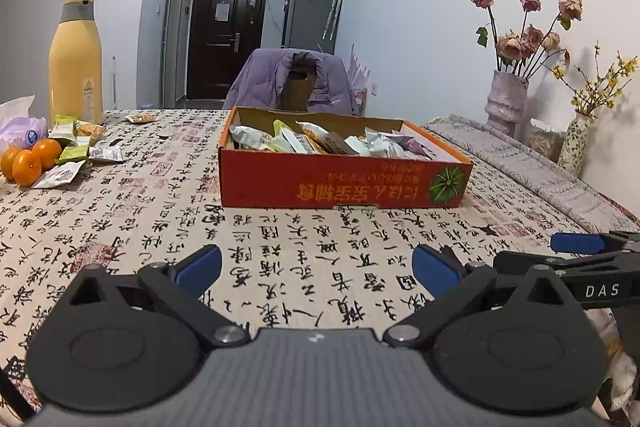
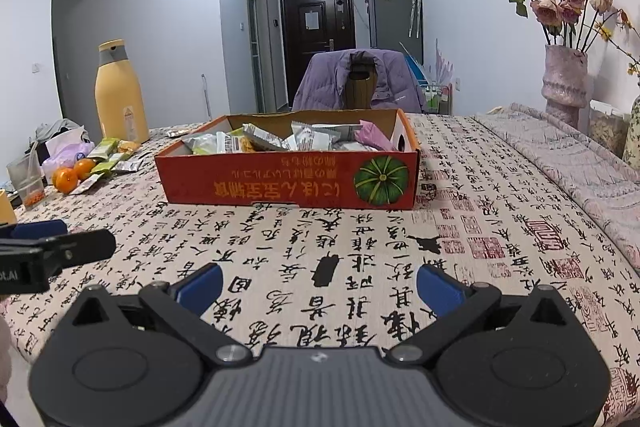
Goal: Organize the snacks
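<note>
Both grippers hover low over the calligraphy-print tablecloth point(image 1: 168, 211), side by side and well short of the box. The left gripper point(image 1: 317, 269) has its blue-padded jaws spread wide, nothing between them. The right gripper point(image 2: 319, 286) matches it: jaws wide, empty.

Ahead sits the orange cardboard box point(image 1: 340, 183), pumpkin picture on its front wall, its lettering upside down, already filled with snack packets point(image 1: 320, 143). More loose snack packets point(image 1: 76, 151) lie scattered at the far left of the table, touching a cluster of tangerines point(image 1: 30, 161) and near a tall yellow bottle point(image 1: 76, 61). A vase of dried roses point(image 2: 564, 83) stands to the right, a purple jacket point(image 1: 296, 83) draped on the chair beyond.
</note>
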`<action>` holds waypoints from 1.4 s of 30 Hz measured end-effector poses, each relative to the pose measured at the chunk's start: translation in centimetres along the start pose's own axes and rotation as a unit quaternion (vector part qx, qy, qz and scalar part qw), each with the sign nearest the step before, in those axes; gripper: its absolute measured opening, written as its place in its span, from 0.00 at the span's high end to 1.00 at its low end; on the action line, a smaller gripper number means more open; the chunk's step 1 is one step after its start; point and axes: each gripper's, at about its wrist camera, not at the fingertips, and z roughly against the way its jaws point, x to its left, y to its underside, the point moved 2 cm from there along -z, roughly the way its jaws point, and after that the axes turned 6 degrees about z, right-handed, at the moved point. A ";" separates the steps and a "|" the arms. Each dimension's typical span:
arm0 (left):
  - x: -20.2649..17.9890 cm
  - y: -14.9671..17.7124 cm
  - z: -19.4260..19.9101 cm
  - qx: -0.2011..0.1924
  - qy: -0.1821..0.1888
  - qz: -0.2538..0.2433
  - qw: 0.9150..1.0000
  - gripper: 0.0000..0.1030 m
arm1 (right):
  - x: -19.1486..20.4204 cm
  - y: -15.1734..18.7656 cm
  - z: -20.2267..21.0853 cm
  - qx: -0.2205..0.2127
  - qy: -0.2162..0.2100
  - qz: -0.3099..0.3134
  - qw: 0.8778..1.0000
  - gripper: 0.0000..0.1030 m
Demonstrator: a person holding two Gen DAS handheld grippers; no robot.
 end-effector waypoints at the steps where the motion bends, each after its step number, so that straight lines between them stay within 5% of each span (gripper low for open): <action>1: 0.0 0.1 0.0 0.001 0.000 -0.001 1.000 0.00 | 0.0 0.0 0.0 0.001 0.000 0.000 1.000 0.00; 42: -0.4 0.7 -0.1 0.008 0.000 0.001 1.000 0.00 | -0.3 0.2 0.0 0.006 0.003 -0.003 1.000 0.00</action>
